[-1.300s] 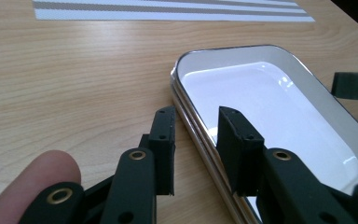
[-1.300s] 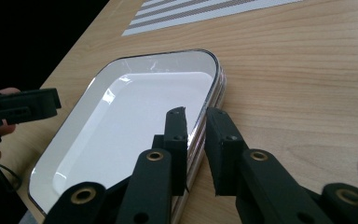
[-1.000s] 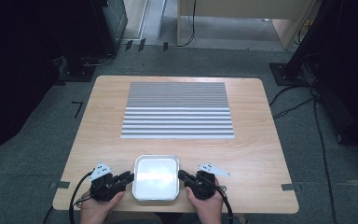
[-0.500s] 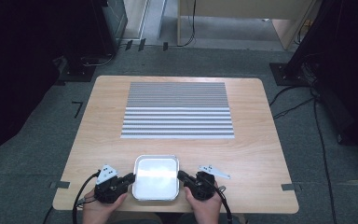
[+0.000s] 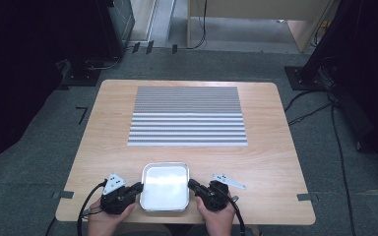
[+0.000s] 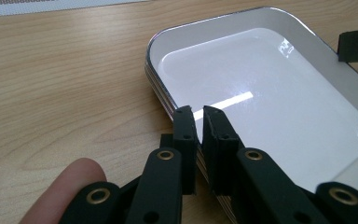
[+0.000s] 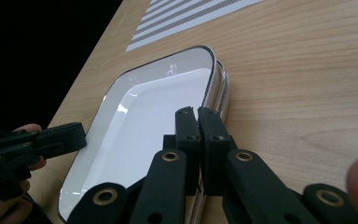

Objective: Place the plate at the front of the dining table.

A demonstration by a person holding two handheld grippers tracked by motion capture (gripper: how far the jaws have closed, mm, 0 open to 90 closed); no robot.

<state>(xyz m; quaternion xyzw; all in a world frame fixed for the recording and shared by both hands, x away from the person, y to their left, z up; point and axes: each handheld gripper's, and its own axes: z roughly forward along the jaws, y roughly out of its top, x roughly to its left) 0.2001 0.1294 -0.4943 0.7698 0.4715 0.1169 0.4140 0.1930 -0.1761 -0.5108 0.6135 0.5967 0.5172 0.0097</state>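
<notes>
A shallow white tray (image 5: 165,166) with a metallic rim lies near the table's front edge, between my two grippers. My left gripper (image 5: 139,187) is shut on the tray's left rim; in the left gripper view its jaws (image 6: 199,112) pinch that rim of the tray (image 6: 261,70), one jaw inside and one outside. On the opposite side my right gripper (image 5: 192,184) is shut on the right rim, and its own view shows the jaws (image 7: 196,111) tight on the edge of the tray (image 7: 144,112). The tray holds nothing. Its side shows several stacked layers.
A grey and white striped mat (image 5: 187,115) covers the far middle of the wooden table (image 5: 275,162). A thumb (image 6: 70,182) rests beside the left jaws. Cables and dark stands lie on the floor around the table.
</notes>
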